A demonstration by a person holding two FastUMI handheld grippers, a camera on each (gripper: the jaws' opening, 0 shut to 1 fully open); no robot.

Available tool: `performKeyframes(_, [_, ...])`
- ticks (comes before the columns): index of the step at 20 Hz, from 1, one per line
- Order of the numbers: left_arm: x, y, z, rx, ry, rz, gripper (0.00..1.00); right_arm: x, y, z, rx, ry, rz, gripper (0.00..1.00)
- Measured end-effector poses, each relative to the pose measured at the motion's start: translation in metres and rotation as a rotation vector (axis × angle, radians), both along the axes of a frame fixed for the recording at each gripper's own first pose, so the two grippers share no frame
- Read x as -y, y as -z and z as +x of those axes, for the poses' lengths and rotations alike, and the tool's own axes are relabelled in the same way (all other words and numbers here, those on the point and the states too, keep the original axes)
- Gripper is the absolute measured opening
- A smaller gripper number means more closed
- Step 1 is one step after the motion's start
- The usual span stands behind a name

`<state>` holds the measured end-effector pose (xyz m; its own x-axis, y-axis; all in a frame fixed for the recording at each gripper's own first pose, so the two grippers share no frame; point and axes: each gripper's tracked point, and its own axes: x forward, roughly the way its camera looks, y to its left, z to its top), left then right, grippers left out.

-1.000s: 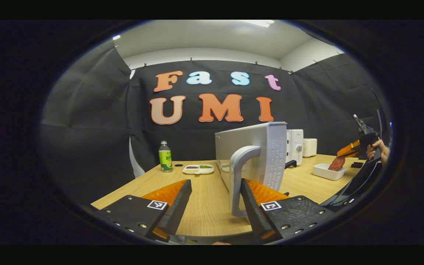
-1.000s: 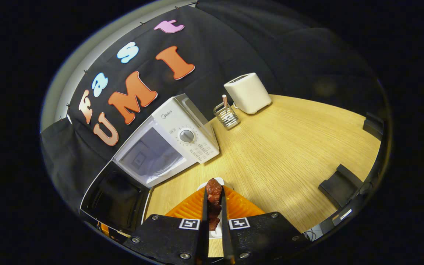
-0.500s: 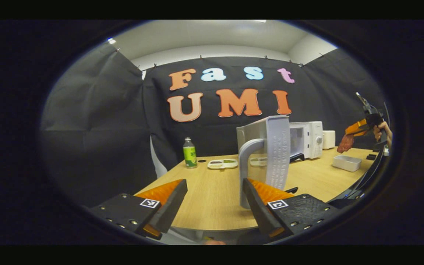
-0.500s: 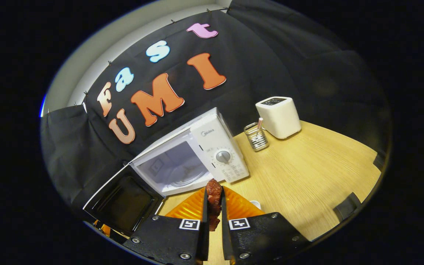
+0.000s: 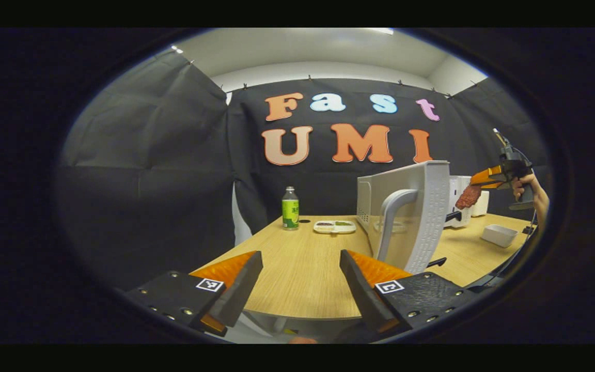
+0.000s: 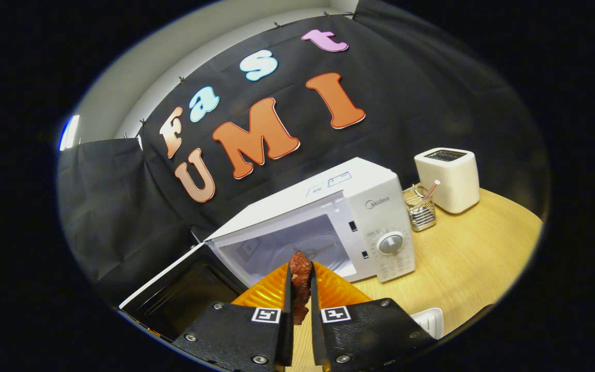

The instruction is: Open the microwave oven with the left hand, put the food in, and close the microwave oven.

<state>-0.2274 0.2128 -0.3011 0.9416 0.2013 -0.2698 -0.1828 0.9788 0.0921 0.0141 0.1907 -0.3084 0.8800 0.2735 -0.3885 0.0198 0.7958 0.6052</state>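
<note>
In the left gripper view, the left tongs (image 5: 300, 281) stand spread wide with nothing between them, low over the near edge of the wooden desk (image 5: 302, 263). Just beyond the tip on that view's right stands the microwave door (image 5: 416, 217), swung open and seen edge-on, its curved handle (image 5: 391, 219) apart from the tongs. Farther back on the desk are a green-labelled bottle (image 5: 290, 208) and a shallow divided dish (image 5: 334, 226), with a white tray (image 5: 499, 235) off to the right. Above that tray, a hand (image 5: 530, 188) holds the right tongs (image 5: 475, 188) in the air. In the right gripper view, the right tongs (image 6: 300, 281) are pinching a piece of reddish-brown food (image 6: 300, 287) between both fingers, raised in front of the white microwave (image 6: 328, 222), whose cavity stands open with the door hanging toward the lower left. Beyond the microwave's dial side sit a small wire holder (image 6: 421, 209) and a white toaster (image 6: 447, 178), close together near the dark cloth wall.
</note>
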Motion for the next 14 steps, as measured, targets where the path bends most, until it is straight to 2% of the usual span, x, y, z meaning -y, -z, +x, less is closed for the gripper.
performKeyframes(2, [-0.003, 0.005, 0.001, -0.018, -0.012, -0.001, 0.92, -0.013, 0.003, 0.020, 0.004, 0.005, -0.010, 0.14])
performKeyframes(7, [-0.019, 0.013, -0.002, -0.045, -0.055, 0.018, 0.89, -0.046, 0.016, 0.061, 0.013, 0.012, -0.010, 0.14])
performKeyframes(8, [-0.023, 0.015, -0.003, -0.051, -0.059, 0.013, 0.92, -0.053, 0.022, 0.068, 0.011, 0.012, -0.010, 0.14])
performKeyframes(12, [-0.034, 0.018, -0.002, -0.051, -0.081, -0.002, 0.87, -0.071, 0.053, 0.093, -0.031, 0.040, 0.031, 0.14])
performKeyframes(14, [-0.039, 0.021, -0.003, -0.060, -0.091, 0.003, 0.90, -0.078, 0.073, 0.104, -0.049, 0.057, 0.052, 0.14])
